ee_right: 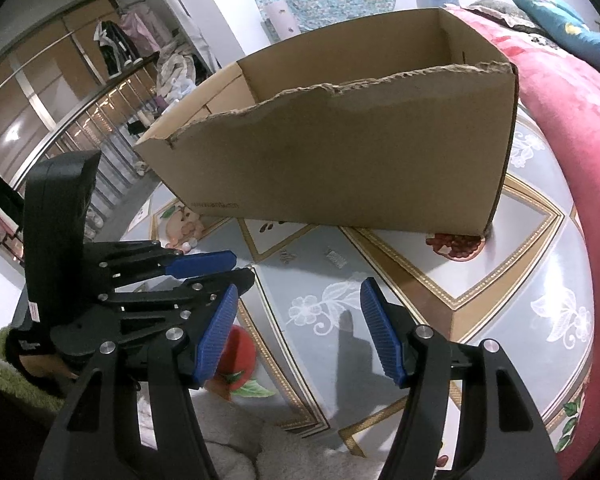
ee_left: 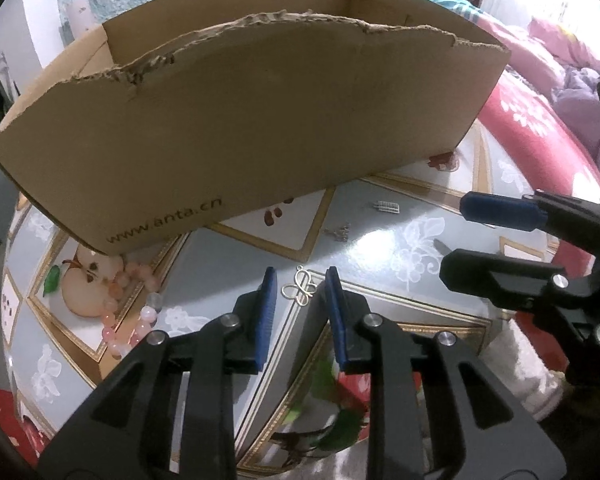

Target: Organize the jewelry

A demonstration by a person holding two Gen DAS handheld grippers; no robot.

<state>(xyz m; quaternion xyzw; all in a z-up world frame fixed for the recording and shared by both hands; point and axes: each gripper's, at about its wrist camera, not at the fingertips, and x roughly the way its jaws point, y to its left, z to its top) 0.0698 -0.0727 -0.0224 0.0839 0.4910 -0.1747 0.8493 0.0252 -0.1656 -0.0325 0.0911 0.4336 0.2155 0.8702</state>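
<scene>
- Left hand-held gripper (ee_left: pixel 300 280) is pointing down at the tabletop (ee_left: pixel 380 240), jaws standing slightly apart, gripping nothing.
- Gold butterfly pendant (ee_left: pixel 299 288) is lying flat on the tabletop just past the left fingertips, in line with the gap; pads not touching it.
- Right hand-held gripper (ee_right: pixel 296 308) is hovering beside it, jaws wide apart and empty, only bare tabletop between them.
- Pink bead bracelet (ee_left: pixel 134 312) is lying to the left, near the box corner.
- Two small silvery pieces (ee_left: pixel 340 233) (ee_left: pixel 388 207) are sitting further out; too small to identify.
- Cardboard box (ee_left: pixel 260 128) is standing open-topped at the back, contents hidden.
- Step looks like pendant pickup; next move needs lowering, straddling, closing on a thin flat piece, likely slipping.
</scene>
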